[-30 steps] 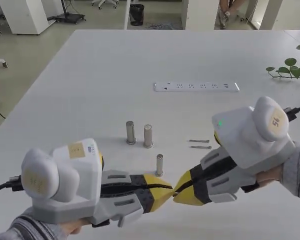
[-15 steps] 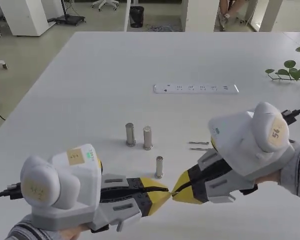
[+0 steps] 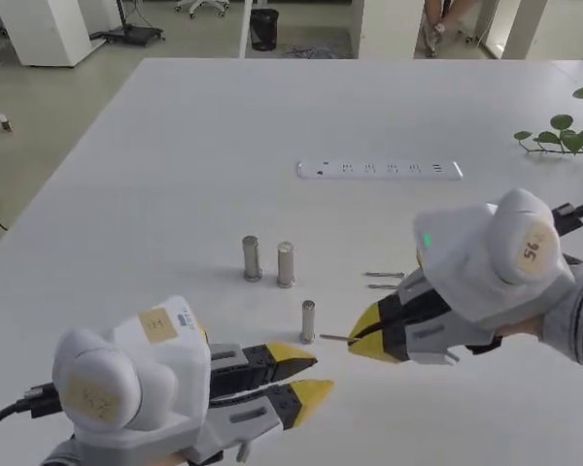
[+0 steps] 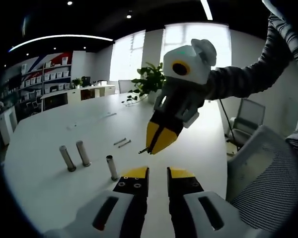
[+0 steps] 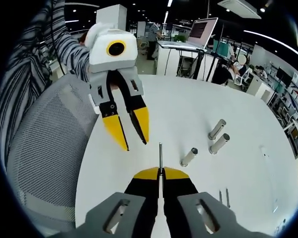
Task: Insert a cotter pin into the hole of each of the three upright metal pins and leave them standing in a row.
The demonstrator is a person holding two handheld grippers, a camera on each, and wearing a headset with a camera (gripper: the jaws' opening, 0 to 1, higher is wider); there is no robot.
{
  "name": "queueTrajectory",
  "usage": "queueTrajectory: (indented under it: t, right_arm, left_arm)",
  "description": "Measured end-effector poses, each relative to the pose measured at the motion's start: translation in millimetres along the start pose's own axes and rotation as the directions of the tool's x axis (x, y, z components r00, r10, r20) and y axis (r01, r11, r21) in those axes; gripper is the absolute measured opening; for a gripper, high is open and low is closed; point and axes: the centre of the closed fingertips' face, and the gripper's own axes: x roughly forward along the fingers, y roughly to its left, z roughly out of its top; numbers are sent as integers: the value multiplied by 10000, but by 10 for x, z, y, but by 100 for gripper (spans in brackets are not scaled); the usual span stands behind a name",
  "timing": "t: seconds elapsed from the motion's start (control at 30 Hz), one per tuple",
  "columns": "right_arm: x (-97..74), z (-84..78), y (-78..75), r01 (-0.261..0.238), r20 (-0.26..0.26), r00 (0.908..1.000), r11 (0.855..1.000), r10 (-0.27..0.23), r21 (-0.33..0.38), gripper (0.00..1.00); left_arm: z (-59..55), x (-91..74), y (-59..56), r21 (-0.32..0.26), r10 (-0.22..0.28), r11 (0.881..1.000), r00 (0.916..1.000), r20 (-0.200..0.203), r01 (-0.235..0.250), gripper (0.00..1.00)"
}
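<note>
So the right gripper (image 3: 361, 342) has its yellow-tipped jaws pressed together on a thin steel cotter pin (image 3: 333, 338), which pokes out roughly level toward 9 o'clock in the head view. Its tip stops just beside the nearest upright grey metal pin (image 3: 308, 321), and as far as I can tell it isn't touching.

The right gripper view looks straight along the cotter pin, with that metal pin off at about 2 o'clock from the tip, so the sideways offset is easier to read there. The head view is better for the gap in front of the tip.

The left gripper (image 3: 317, 374) sits low at 6 o'clock from the near pin, jaws spread with nothing between them. The left gripper view shows that open gap plainly, with the right gripper up at 12 o'clock.

Two more upright grey metal pins (image 3: 252, 258) stand side by side at 11 o'clock from the near one, well apart from both grippers. Two spare cotter pins (image 3: 384, 275) lie flat at 1 o'clock from the right tips.

There's loads of bare white tabletop (image 3: 175, 175) all round. A white power strip (image 3: 379, 170) lies far off at 12, and a green leafy plant (image 3: 559, 136) sits by the edge at 2. In the left gripper view a grey mesh chair (image 4: 268, 173) stands beside the table edge
</note>
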Motion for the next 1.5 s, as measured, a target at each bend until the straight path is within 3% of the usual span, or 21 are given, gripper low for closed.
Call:
queueTrajectory:
  t: [0.13, 0.23, 0.37, 0.53, 0.8, 1.17, 1.5]
  right_arm:
    - [21, -61, -117, 575, -225, 9981, 9982, -580, -192, 0]
    - [55, -133, -190, 853, -426, 9954, 9962, -859, -165, 0]
    - [102, -229, -271, 969, -563, 9938, 9950, -955, 224, 0]
    - [137, -308, -345, 1037, -717, 9923, 9938, -1007, 390, 0]
    - [198, -386, -466, 1255, -879, 9888, 9906, -1205, 541, 0]
    - [325, -450, -552, 1207, -1024, 9880, 9915, -1153, 486, 0]
    - [369, -405, -582, 1149, -880, 9899, 9927, -1114, 356, 0]
  left_arm:
    - [-11, 17, 76, 235, 558, 9982, 9984, 2, -558, 14]
    - [-1, 27, 150, 101, 994, 9950, 9949, 150, -995, 15]
    - [-43, 52, 282, -81, 1641, 9864, 9864, 103, -1640, 18]
    - [-110, 99, 374, -428, 1892, 9810, 9819, -44, -1892, 22]
    - [-164, 183, 578, -974, 2781, 9554, 9603, -201, -2787, 26]
    - [-328, 362, 756, -1259, 3219, 9365, 9448, -612, -3273, 23]
    - [-366, 521, 870, -1628, 3453, 9214, 9357, -729, -3527, 21]
